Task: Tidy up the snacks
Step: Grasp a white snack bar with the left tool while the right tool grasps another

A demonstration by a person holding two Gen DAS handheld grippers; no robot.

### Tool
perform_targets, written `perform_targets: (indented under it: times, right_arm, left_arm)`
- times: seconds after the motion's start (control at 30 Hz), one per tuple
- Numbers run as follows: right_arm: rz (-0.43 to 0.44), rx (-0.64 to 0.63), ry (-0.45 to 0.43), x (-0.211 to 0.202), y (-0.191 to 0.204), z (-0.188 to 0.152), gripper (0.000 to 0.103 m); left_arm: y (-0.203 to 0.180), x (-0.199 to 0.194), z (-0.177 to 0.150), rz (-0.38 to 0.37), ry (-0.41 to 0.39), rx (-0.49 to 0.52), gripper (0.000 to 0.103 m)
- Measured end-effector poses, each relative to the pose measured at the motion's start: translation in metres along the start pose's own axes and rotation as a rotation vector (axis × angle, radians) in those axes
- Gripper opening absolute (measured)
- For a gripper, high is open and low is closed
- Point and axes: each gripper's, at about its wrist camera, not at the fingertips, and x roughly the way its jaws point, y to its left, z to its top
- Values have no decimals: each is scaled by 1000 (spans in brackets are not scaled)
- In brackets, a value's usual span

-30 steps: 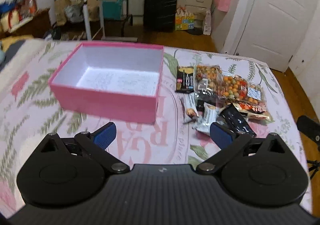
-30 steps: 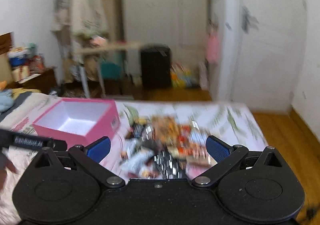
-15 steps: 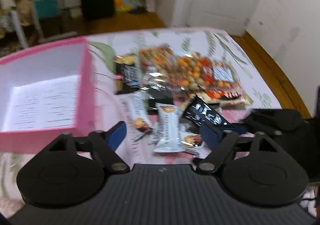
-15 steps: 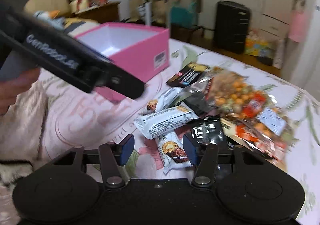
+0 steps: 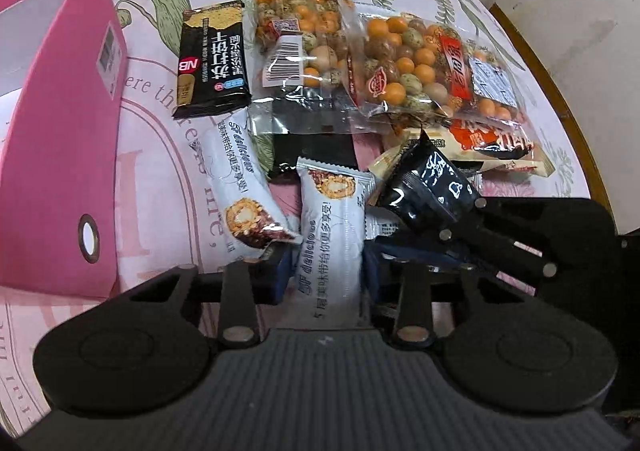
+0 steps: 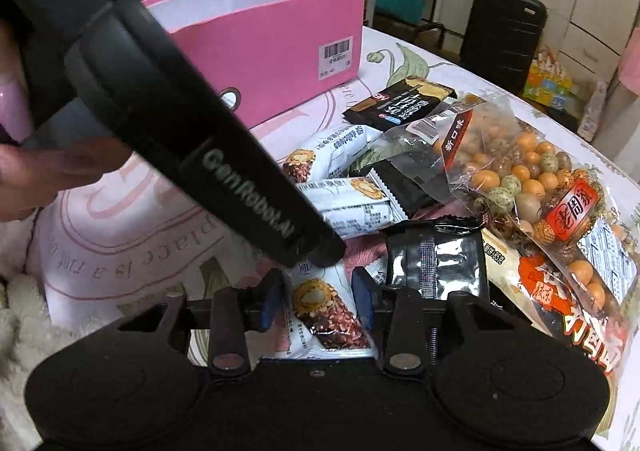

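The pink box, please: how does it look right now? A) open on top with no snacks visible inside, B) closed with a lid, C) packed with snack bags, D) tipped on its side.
A: in the right wrist view the pink box shows an open top and bare white inner walls, while the snack packets lie on the cloth beside it.

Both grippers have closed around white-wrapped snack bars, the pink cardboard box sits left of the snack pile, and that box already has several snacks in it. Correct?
One error: the pink cardboard box shows only a bare white interior in the right wrist view; no snacks are visible in it. The rest stands: left gripper and right gripper each bracket a white-wrapped snack bar.
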Motion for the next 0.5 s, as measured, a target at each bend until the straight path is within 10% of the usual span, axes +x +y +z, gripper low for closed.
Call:
perform_targets:
  times: [0.5]
  right_arm:
    - [-50, 273, 59, -47, 10, -18, 32]
  left_arm:
    - [14, -63, -29, -71, -33, -66, 27]
